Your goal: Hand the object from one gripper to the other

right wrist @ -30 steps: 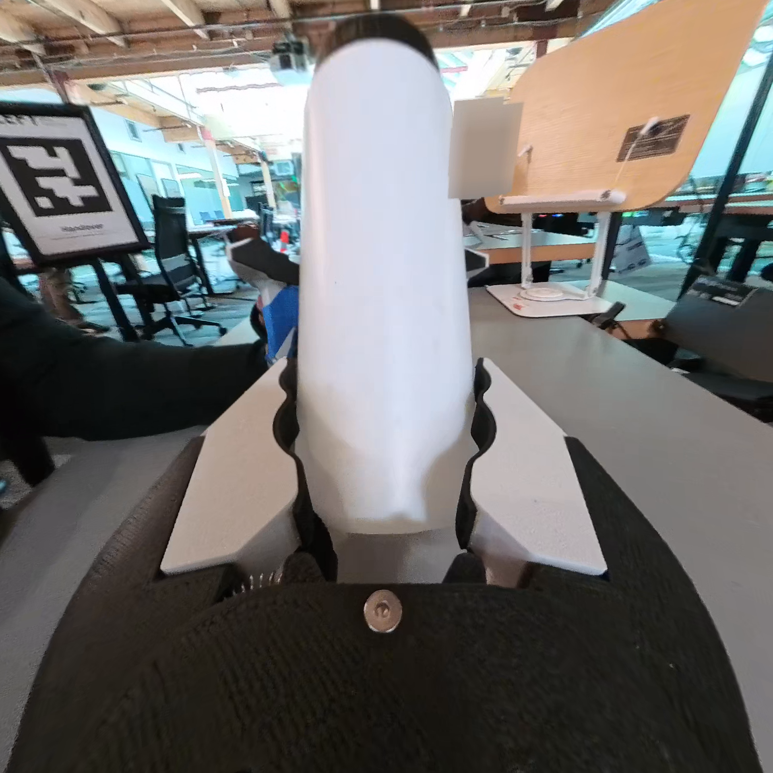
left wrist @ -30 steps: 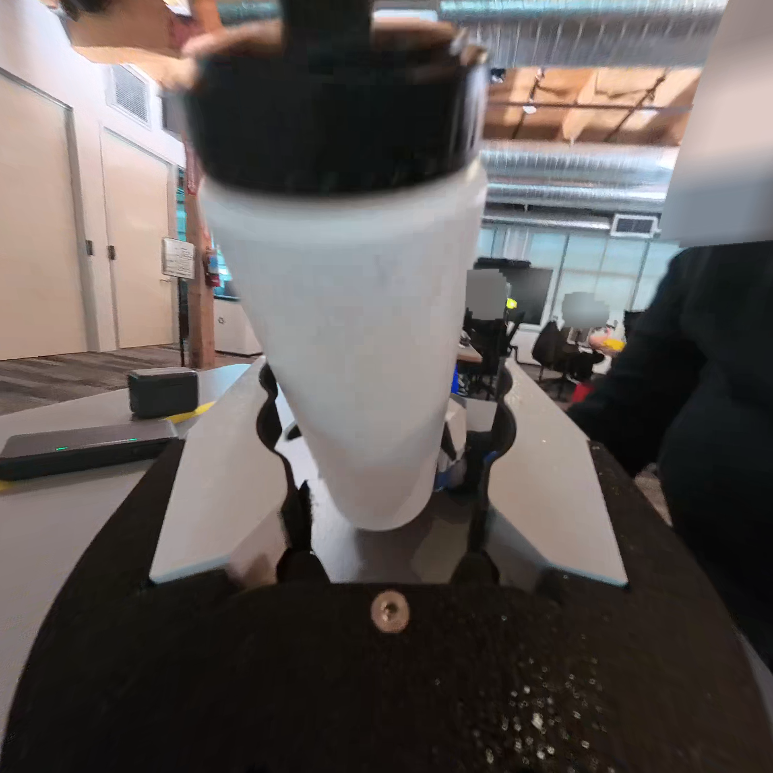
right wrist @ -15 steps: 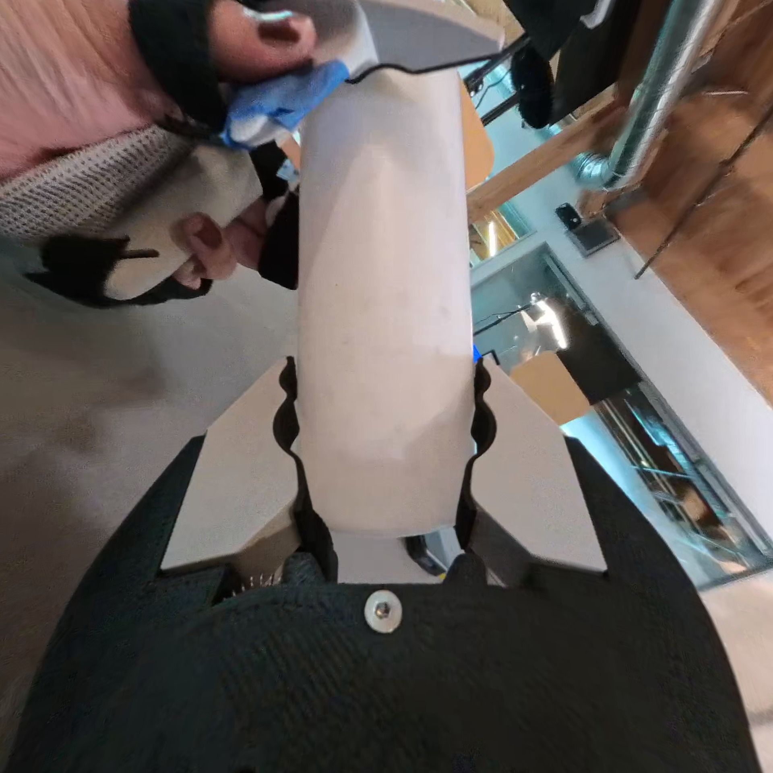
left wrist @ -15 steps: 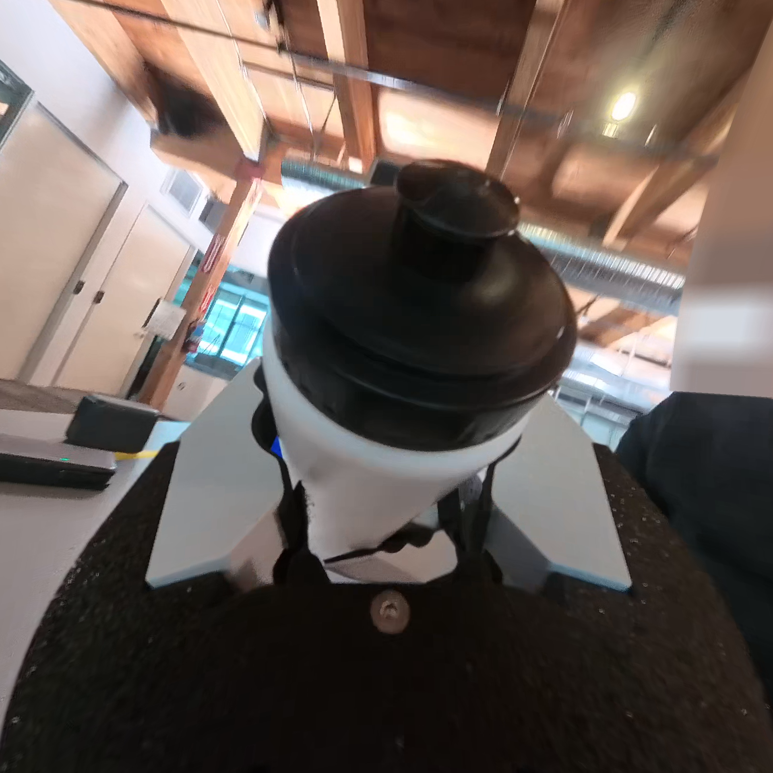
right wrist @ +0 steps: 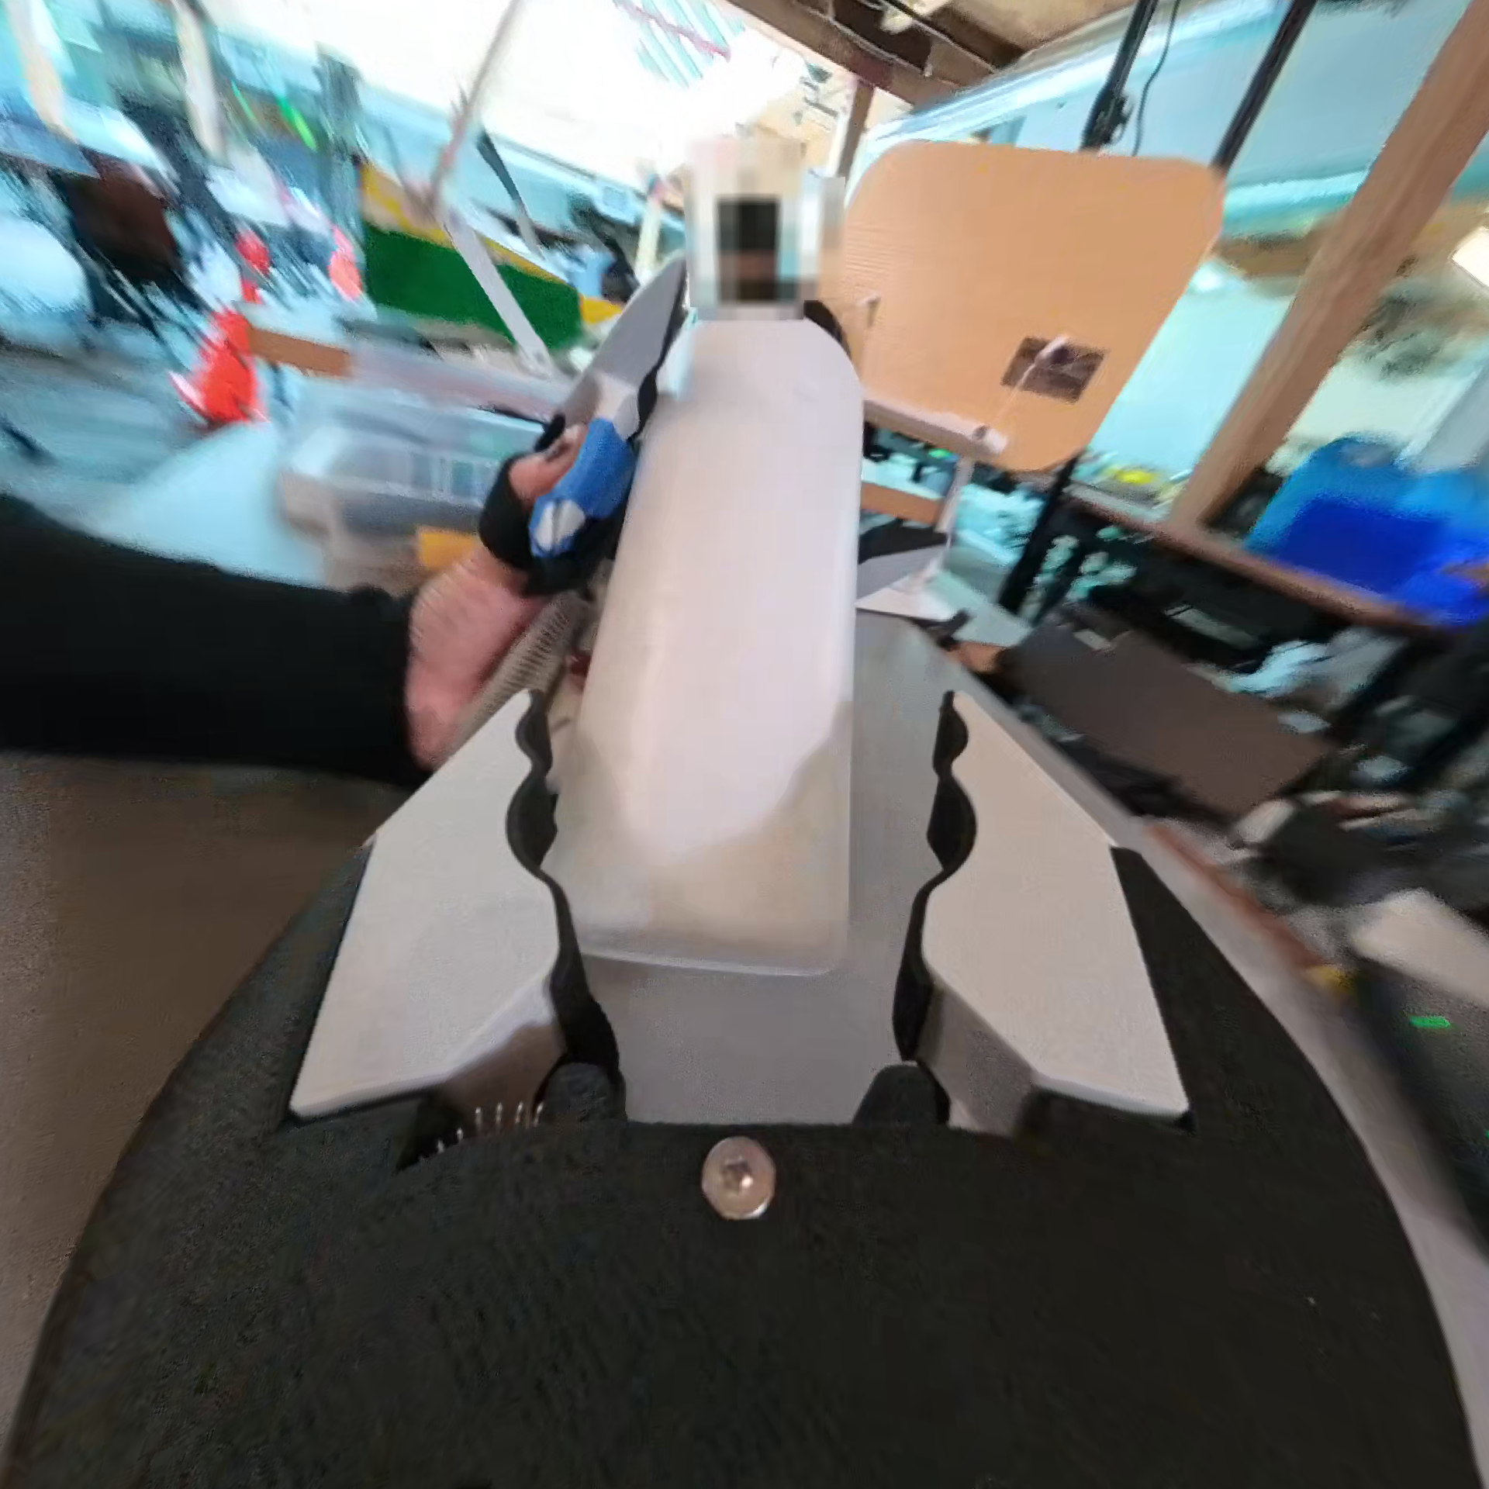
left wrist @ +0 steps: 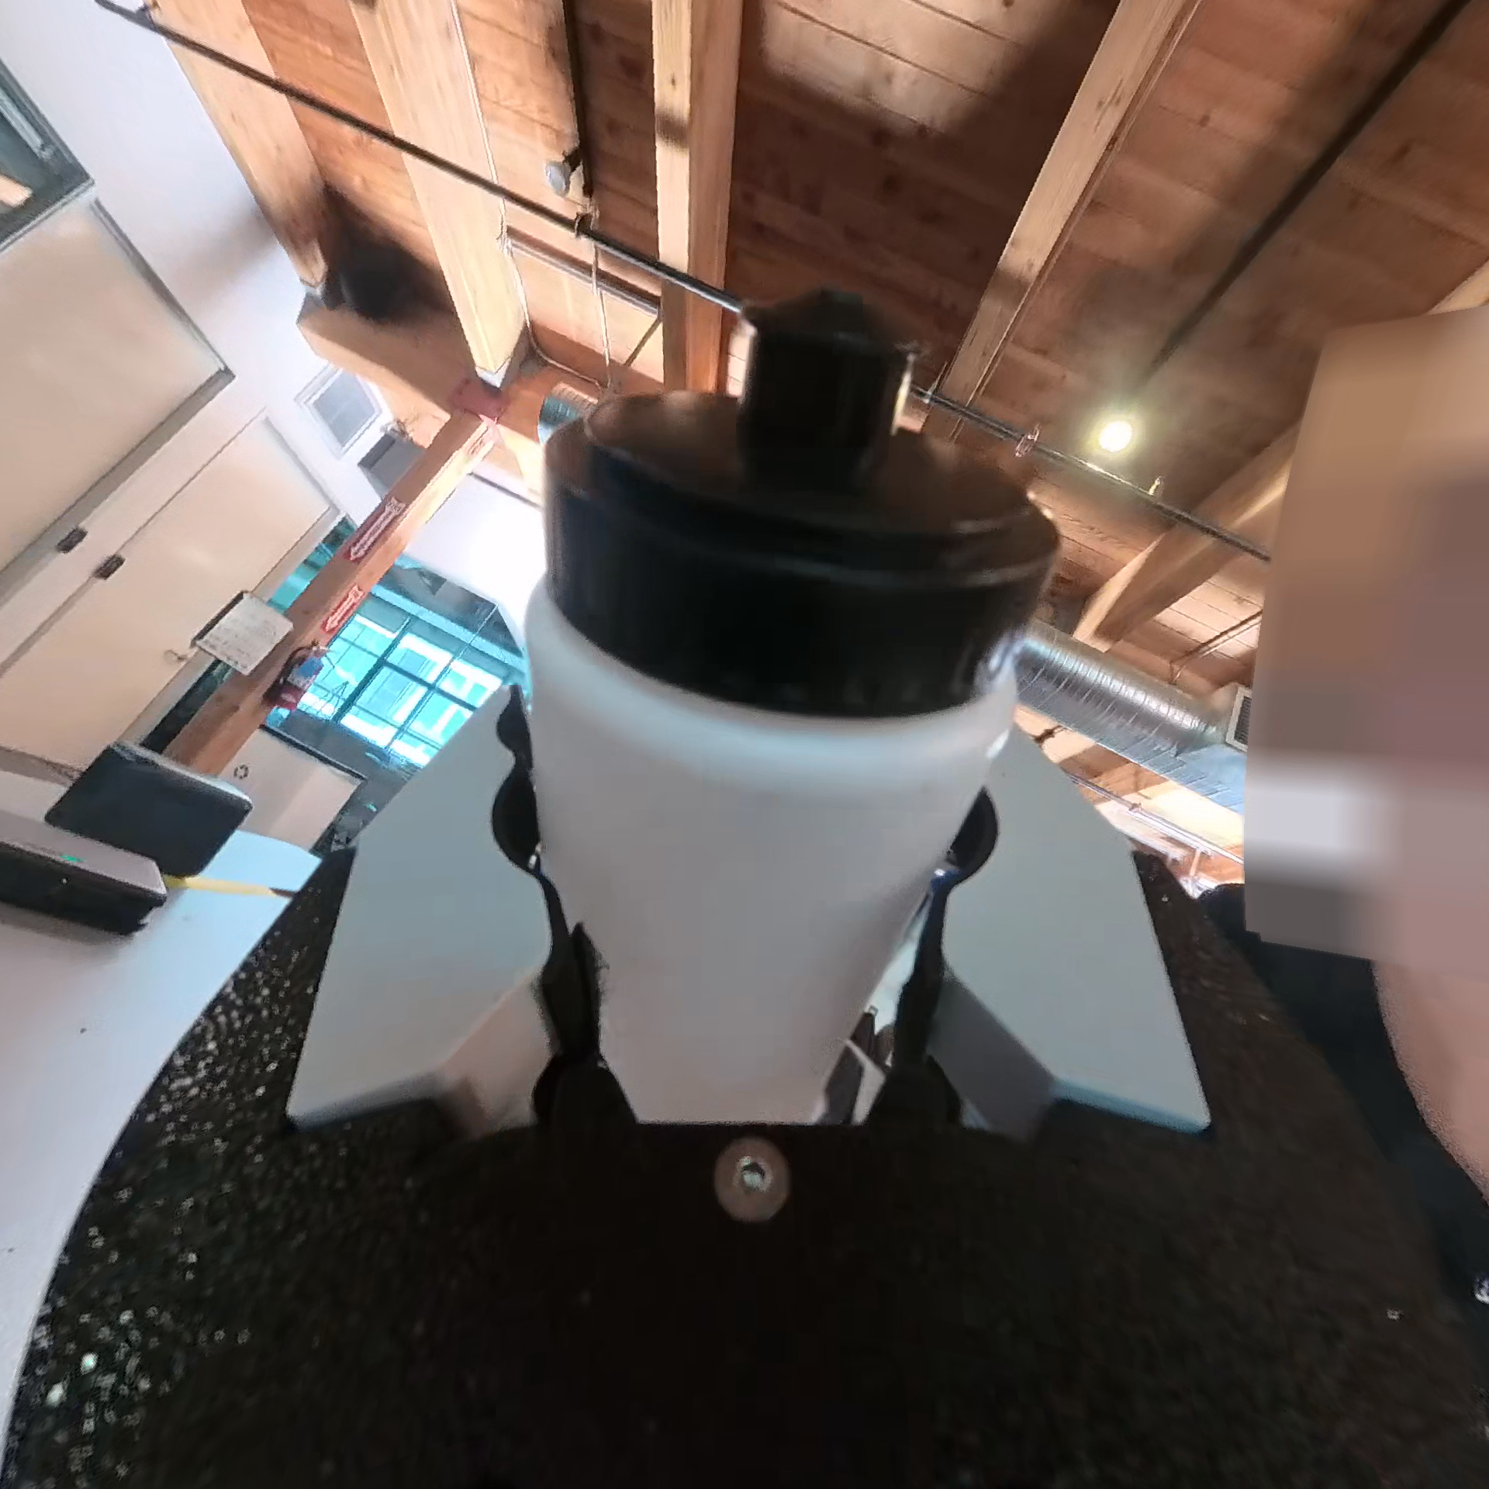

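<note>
A white bottle with a black cap points up toward the ceiling. My left gripper is shut on its white body just below the cap. In the right wrist view the bottle's flat bottom end lies between the fingers of my right gripper. The right jaws stand open, with a clear gap on the right side; the bottle rests near the left finger. The left gripper's grey finger and the hand holding it show at the bottle's far end.
A black box and a flat dark device lie on the grey table at left. A dark sleeve crosses the left of the right wrist view. A wooden board on a stand stands beyond the table. Some 9 centimetres of space lies between my two pairs of fingers.
The right jaws have opened off the bottle's base. The left gripper has closed on the bottle below the cap and keeps hold. Both views swung and are blurred.
</note>
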`<action>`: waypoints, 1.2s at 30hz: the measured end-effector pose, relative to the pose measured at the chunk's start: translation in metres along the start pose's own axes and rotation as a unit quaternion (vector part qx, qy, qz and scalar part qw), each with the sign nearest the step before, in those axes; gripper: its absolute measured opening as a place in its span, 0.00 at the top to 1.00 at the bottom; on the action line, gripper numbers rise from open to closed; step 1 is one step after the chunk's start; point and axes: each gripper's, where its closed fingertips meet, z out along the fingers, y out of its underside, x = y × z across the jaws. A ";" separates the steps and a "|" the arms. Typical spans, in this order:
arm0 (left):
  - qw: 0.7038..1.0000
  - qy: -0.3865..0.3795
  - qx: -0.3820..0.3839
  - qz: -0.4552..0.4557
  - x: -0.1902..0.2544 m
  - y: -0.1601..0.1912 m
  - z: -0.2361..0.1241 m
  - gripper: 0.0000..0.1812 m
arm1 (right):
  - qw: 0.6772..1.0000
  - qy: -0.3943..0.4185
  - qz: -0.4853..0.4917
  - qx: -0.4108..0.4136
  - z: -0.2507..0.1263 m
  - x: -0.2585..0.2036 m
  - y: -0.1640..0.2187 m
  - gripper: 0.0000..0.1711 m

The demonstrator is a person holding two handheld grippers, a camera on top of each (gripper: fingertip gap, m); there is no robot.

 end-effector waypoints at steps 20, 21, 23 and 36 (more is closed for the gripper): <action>0.938 0.068 -0.305 0.150 0.038 0.108 0.031 0.44 | 0.934 -0.263 0.233 -0.071 0.007 -0.063 0.010 0.41; 0.932 0.068 -0.316 0.166 0.040 0.111 0.032 0.44 | 0.937 -0.263 0.217 -0.071 0.006 -0.064 0.010 0.42; 0.930 0.061 -0.312 0.185 0.041 0.108 0.035 0.44 | 0.950 -0.244 0.188 -0.058 0.006 -0.059 0.005 0.46; 0.954 -0.005 -0.205 0.221 0.026 0.055 0.035 0.34 | 0.997 0.070 0.025 -0.002 -0.021 0.047 -0.001 0.49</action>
